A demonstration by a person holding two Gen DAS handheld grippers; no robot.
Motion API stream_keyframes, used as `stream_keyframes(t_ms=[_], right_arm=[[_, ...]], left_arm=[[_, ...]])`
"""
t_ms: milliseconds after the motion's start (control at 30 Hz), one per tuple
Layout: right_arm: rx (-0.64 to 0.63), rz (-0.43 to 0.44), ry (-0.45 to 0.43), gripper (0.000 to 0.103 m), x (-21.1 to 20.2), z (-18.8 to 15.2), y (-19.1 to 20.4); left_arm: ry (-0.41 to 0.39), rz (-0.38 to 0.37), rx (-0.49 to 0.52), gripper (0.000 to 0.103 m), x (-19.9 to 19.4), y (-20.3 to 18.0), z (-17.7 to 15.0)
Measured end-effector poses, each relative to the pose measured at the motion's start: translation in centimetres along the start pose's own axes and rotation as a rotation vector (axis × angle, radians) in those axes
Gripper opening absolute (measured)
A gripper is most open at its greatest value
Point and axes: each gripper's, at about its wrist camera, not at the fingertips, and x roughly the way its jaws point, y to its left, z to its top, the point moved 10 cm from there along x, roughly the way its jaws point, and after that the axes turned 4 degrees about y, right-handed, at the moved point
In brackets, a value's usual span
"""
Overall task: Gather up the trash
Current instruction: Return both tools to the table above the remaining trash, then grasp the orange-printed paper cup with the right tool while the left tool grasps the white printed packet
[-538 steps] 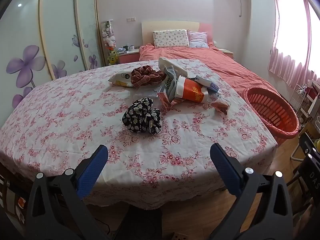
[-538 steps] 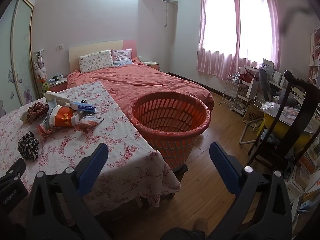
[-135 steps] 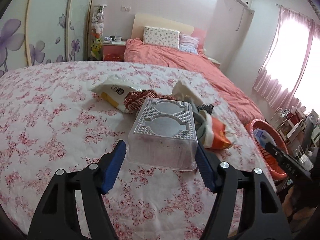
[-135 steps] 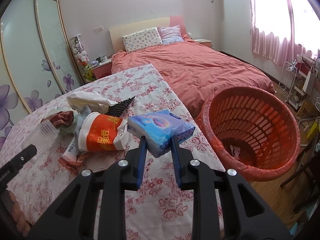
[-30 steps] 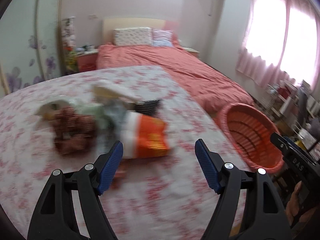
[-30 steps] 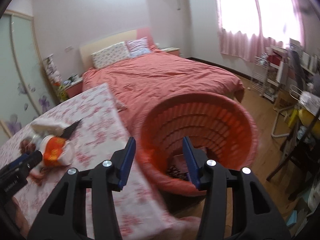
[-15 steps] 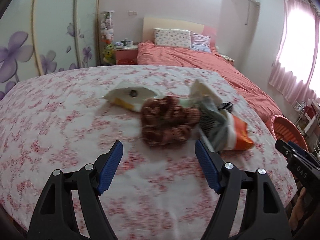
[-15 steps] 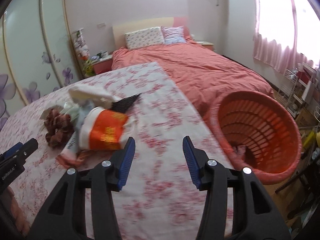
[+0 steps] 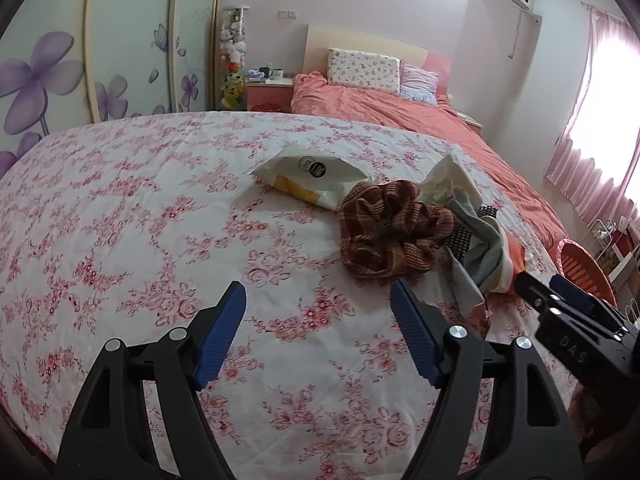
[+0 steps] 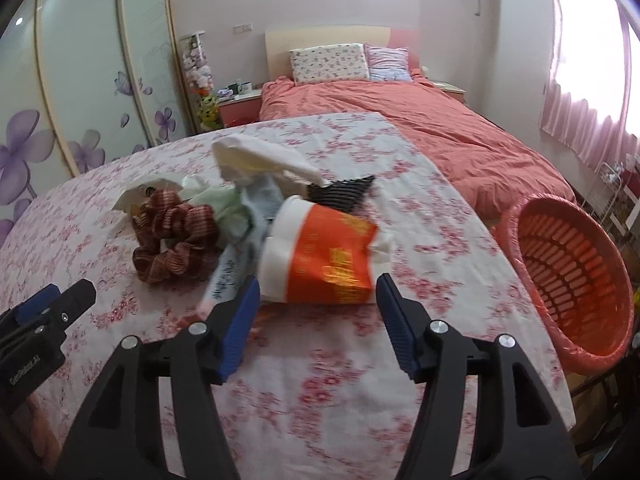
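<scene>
Both grippers hang spread and empty over the floral counter [image 9: 120, 208]. The left gripper [image 9: 318, 334] faces the brown scrunchie [image 9: 390, 236]. The right gripper [image 10: 318, 320], jaws just widening, frames the orange-and-white cup [image 10: 320, 256], apparently short of touching. The orange basket [image 10: 572, 280] stands beside the counter.

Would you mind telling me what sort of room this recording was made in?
A bedroom, most likely: a made bed with pillows, a wardrobe with flower-painted sliding doors, and pink curtains at the window.
</scene>
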Motion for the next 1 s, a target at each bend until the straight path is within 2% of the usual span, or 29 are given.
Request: stream_keyframes(t_ms=[267, 600, 733, 1000], right_arm=[[-0.015, -0.074, 0.021, 0.063, 1.3, -0.3, -0.2], [0.059, -0.169, 0.02, 0.063, 1.3, -0.4, -4.9], [0.083, -0.15, 0.019, 0.062, 1.5, -0.2, -5.5], [0.04, -0.138, 0.008, 0.048, 2.5, 1.0, -4.0]], left_arm=[[0.005, -0.009, -0.012, 0.074, 0.0, 0.6, 0.0], [0.02, -0.03, 0.0, 0.074, 0.3, -0.3, -0.2], [0.023, -0.041, 0.012, 0.074, 0.4, -1.0, -0.3], [0.027, -0.071, 0.039, 0.074, 0.4, -2.8, -0.6]])
